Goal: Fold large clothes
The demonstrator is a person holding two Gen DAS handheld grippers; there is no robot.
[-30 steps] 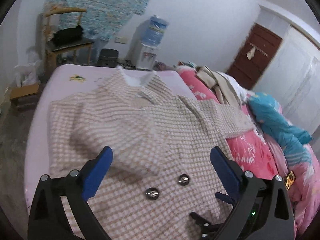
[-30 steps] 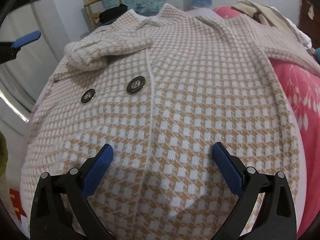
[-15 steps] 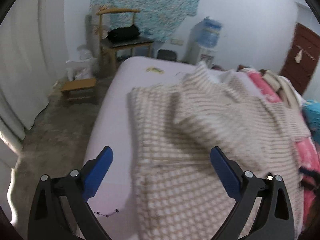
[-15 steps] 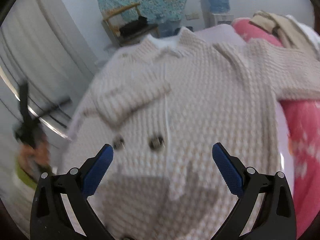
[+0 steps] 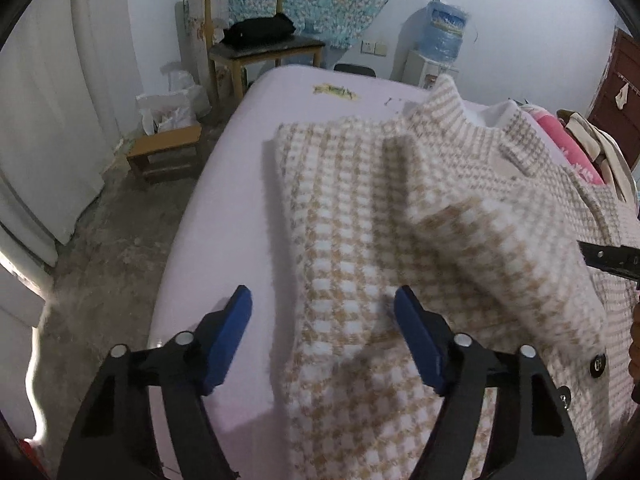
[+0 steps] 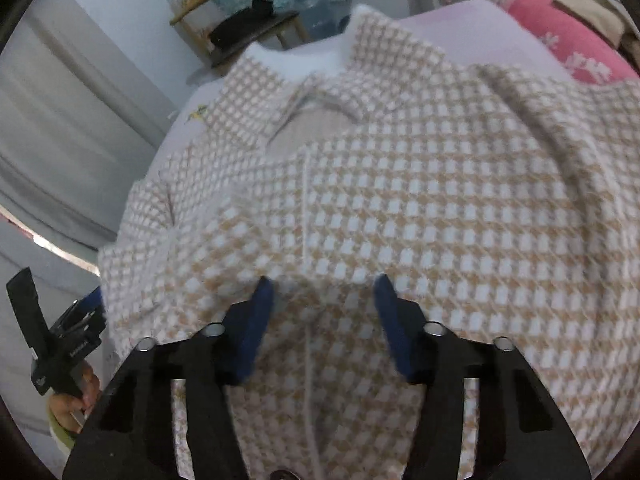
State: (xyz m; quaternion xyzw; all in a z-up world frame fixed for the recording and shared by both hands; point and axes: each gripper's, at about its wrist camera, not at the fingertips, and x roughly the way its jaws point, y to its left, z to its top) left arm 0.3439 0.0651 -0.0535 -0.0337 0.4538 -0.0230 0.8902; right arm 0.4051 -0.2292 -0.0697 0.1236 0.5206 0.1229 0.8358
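Both grippers hang over the checked coat (image 5: 400, 240) on the bed (image 5: 224, 216). Left gripper (image 5: 322, 304) jaws are closing astride its edge. Right gripper (image 6: 322, 292) jaws are closing over its front, not yet pinching.

Coat (image 5: 420, 240) hem cut off at bottom edge, both views. Fabric by right tool (image 6: 322, 300) blurred; contact w/ pads can't tell. Button (image 6: 282, 474) half cropped. Hand (image 6: 74, 400) low-left partly out of frame.

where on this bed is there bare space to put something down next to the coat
Bare sheet runs along the coat's left edge to the mattress edge, and widens beyond the collar toward the chair. The other side is crowded: the pink quilt and piled clothes meet the coat's sleeve there.
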